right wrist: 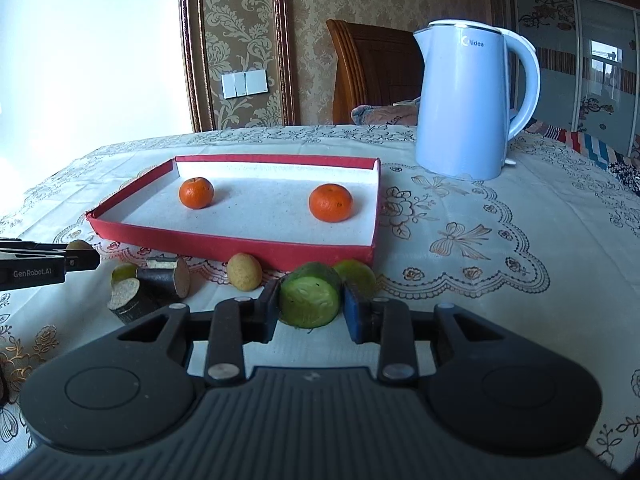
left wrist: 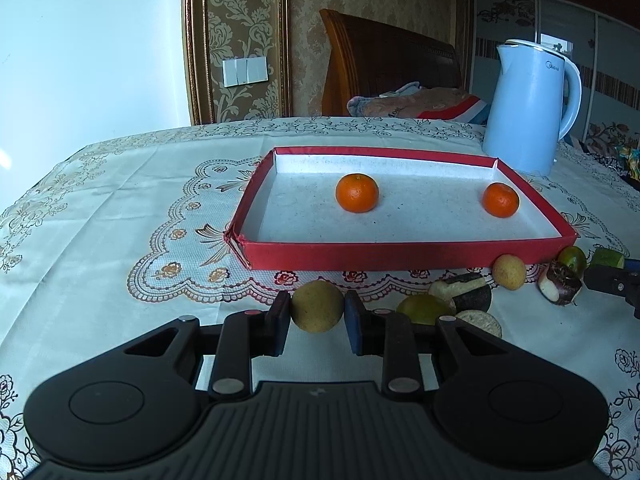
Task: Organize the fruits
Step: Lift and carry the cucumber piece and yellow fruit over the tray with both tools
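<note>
Two tangerines sit in the shallow red tray (left wrist: 404,262), well apart — the left tangerine (left wrist: 357,193) near the middle, the right tangerine (left wrist: 500,199) close to the right wall. The tray rests on a floral tablecloth (left wrist: 120,200), with a pale blue kettle (left wrist: 528,108) standing just beyond its far right corner.

In front of the tray's near wall lies a loose row of fruit and cut pieces: a small tan fruit (left wrist: 509,272), two dark-skinned cut stalk pieces (right wrist: 164,276), a green citrus (left wrist: 424,309) and another green citrus (right wrist: 356,276) at the tray's right corner.

The left gripper (left wrist: 317,312) is clenched on a round brownish fruit (left wrist: 316,306), its pads pressing both sides, low over the cloth. The right gripper (right wrist: 310,300) grips a cucumber chunk (right wrist: 310,300), the pale cut face turned toward the camera. Both held pieces are just short of the tray — neither is inside it.
</note>
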Motion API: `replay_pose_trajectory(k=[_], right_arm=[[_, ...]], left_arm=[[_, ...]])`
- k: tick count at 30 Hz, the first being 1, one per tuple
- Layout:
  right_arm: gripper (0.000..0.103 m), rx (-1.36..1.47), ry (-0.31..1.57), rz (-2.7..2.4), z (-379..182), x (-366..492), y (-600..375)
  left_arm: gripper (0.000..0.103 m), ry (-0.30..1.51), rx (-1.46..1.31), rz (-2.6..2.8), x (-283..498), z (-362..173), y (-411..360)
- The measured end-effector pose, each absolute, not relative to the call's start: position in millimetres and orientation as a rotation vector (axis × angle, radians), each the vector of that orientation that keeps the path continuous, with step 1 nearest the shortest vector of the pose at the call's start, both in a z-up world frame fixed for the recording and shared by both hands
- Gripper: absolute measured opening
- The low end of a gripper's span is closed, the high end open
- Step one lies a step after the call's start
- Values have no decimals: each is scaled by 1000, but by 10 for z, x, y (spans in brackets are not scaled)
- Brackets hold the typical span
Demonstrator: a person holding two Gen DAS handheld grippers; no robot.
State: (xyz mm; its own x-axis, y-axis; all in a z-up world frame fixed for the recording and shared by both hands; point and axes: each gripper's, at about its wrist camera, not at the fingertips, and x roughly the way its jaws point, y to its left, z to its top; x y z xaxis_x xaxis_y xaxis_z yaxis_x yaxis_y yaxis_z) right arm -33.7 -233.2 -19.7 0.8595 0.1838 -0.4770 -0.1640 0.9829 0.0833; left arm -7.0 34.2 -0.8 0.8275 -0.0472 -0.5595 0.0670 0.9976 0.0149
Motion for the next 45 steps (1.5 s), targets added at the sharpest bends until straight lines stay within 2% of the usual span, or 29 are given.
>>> replay_pose_trajectory(k=[10,20,45], right_arm=[[31,12,464,147,-41,19,-2307],[31,14,535,144,-141,561,-2183],[31,76,587,112,-218,1026,-2073]], left_arm=[[28,605,-5,-104,322,187,165],[28,655,-8,-69,808,95,25],[28,679,10,-37,1158,-55,-163]])
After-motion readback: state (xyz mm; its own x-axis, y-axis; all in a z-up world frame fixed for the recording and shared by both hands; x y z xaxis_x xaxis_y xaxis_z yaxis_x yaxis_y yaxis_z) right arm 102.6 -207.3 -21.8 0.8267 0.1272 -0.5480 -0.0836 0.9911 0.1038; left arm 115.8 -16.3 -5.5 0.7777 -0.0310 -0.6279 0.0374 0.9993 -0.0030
